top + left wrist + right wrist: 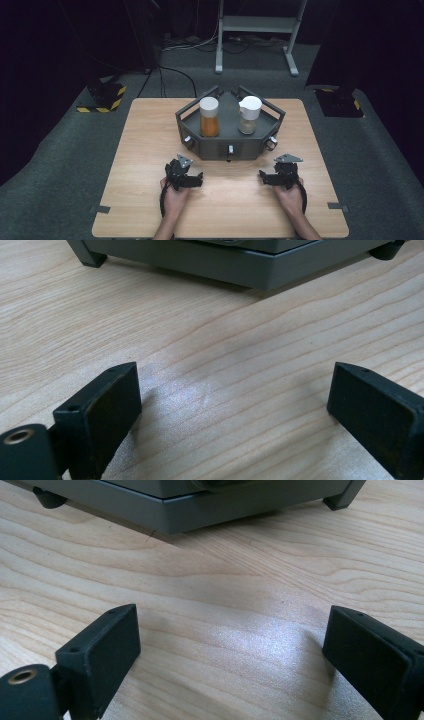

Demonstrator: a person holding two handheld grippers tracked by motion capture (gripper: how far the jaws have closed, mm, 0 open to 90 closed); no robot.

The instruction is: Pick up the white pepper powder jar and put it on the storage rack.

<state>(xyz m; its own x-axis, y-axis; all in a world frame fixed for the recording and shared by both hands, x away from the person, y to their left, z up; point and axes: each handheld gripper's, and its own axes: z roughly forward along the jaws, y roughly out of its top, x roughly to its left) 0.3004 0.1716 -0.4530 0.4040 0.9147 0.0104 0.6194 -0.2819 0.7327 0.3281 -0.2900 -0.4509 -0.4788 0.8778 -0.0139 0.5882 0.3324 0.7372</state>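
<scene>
A grey six-sided tray (192, 120) on short feet stands at the middle back of the wooden table (140, 150). In it are a white-capped jar of orange stuff (209, 118) and a white-capped jar of pale stuff (248, 116). My left gripper (186, 176) rests on the table in front of the tray's left corner, open, with nothing between its jaws (235, 410). My right gripper (280, 173) rests in front of the tray's right corner, open too and empty (230, 650). The tray's base (240, 267) (200, 505) is a short way ahead of both.
Knobs stick out of the tray's front faces (189, 141) (271, 143). The table stands on grey carpet; a white metal stand (257, 30) is behind it and black-and-yellow blocks (102, 97) lie on the floor at the left. Bare wood lies between and around the grippers.
</scene>
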